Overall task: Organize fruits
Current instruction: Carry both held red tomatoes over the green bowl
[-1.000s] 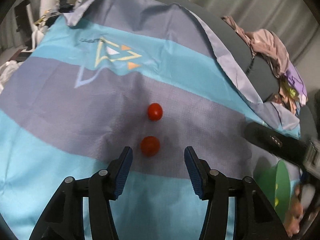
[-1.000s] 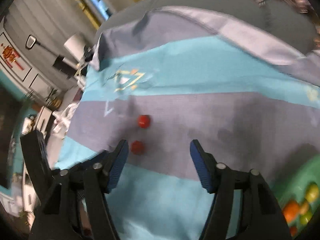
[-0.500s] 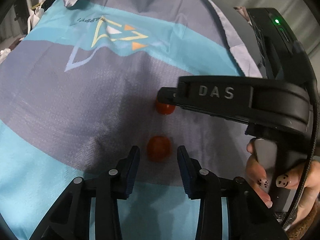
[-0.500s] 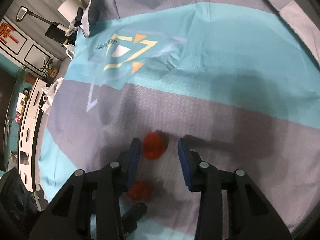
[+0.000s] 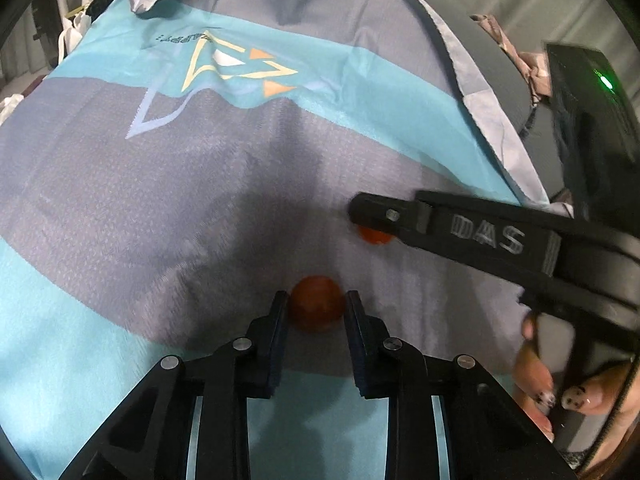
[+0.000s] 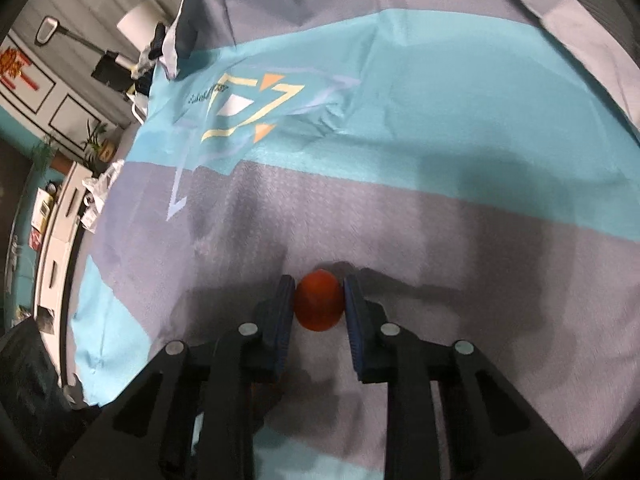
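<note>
Two small red tomatoes lie on a blue and grey striped cloth [image 5: 200,184]. In the left wrist view my left gripper [image 5: 316,304] is shut on the nearer tomato [image 5: 317,307], its blue pads pressing both sides. The farther tomato [image 5: 374,236] shows only as a sliver under the black finger of my right gripper [image 5: 360,210], which reaches in from the right. In the right wrist view my right gripper [image 6: 319,300] is shut on that tomato [image 6: 319,300], which rests on the cloth [image 6: 400,120]. A hand [image 5: 560,384] holds the right gripper's handle.
The cloth carries a yellow and orange triangle logo [image 5: 236,64] toward its far side. A heap of clothes [image 5: 516,56] lies beyond the cloth's right edge. In the right wrist view a white cabinet [image 6: 56,240] and clutter stand off the left side of the cloth.
Both grippers have come down onto the cloth and their jaws have closed, each on one tomato. The right gripper has swung in from the right across the left wrist view.
</note>
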Demonstrator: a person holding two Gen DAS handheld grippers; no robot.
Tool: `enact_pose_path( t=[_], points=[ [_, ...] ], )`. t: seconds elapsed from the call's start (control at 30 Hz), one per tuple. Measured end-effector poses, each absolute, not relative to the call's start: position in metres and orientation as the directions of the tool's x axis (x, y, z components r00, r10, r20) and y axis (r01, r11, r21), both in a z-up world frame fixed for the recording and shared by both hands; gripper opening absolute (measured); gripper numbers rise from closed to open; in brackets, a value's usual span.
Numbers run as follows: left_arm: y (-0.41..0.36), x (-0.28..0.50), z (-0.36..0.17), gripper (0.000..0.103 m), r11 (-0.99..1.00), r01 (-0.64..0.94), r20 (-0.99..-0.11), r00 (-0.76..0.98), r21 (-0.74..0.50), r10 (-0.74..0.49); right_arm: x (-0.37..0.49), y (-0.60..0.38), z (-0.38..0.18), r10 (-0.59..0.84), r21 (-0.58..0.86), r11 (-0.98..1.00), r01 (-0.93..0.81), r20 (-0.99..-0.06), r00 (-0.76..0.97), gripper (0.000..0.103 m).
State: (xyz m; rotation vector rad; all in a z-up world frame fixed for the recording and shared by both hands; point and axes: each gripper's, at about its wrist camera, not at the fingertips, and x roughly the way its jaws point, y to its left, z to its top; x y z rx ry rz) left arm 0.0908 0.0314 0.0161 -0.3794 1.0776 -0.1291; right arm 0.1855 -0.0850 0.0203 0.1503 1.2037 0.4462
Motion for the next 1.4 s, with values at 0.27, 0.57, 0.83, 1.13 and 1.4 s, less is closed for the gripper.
enact_pose_path(
  t=[0.27,0.57,0.83,1.13,1.4],
  points=[
    [0.012,0.066,0.037,0.027,0.939,-0.003,-0.818,0.492,-0.345,-0.299,0.133,-0.136,0.044,0.432,0.380,0.901,-0.209,-0.832,0.347,0.026],
    [-0.009,0.042,0.062,0.027,0.934,0.102,-0.794,0.500,-0.342,-0.346,0.074,-0.177,0.062,0.449,0.412,0.893,-0.180,-0.788,0.421,0.026],
    [-0.032,0.022,0.074,0.027,0.933,0.174,-0.793,0.492,-0.314,-0.358,0.031,-0.206,0.076,0.424,0.413,0.900,-0.140,-0.753,0.502,0.026],
    [-0.060,0.005,0.084,0.027,0.930,0.248,-0.783,0.504,-0.273,-0.364,-0.003,-0.230,0.083,0.394,0.416,0.904,-0.099,-0.719,0.572,0.026],
    [-0.090,-0.007,0.097,0.027,0.927,0.291,-0.761,0.537,-0.238,-0.364,-0.026,-0.258,0.095,0.341,0.390,0.918,-0.066,-0.695,0.633,0.026]
  ],
)
